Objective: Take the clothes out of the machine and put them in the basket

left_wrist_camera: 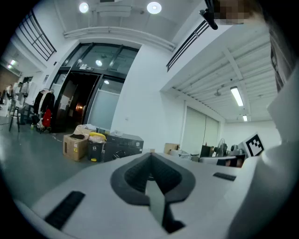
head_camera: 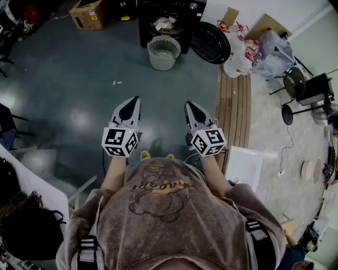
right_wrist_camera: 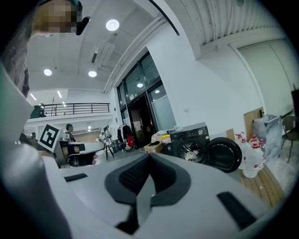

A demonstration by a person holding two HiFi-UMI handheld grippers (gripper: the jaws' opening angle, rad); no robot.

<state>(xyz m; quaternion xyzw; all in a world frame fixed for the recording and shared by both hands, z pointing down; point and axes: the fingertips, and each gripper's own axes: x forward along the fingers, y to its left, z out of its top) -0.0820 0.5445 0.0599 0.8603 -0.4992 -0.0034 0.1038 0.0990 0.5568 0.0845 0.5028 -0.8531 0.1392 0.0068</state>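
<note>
Left gripper (head_camera: 130,109) and right gripper (head_camera: 196,113) were both clenched empty, side by side, well back from washer (head_camera: 185,21) and basket (head_camera: 163,52).

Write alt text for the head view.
Seen from above, a person holds the left gripper and right gripper, both shut and empty, over a grey floor. Ahead stands a black washing machine, door open, clothes in its drum, a pale basket in front.

No lettering, label or number can be read here.
</note>
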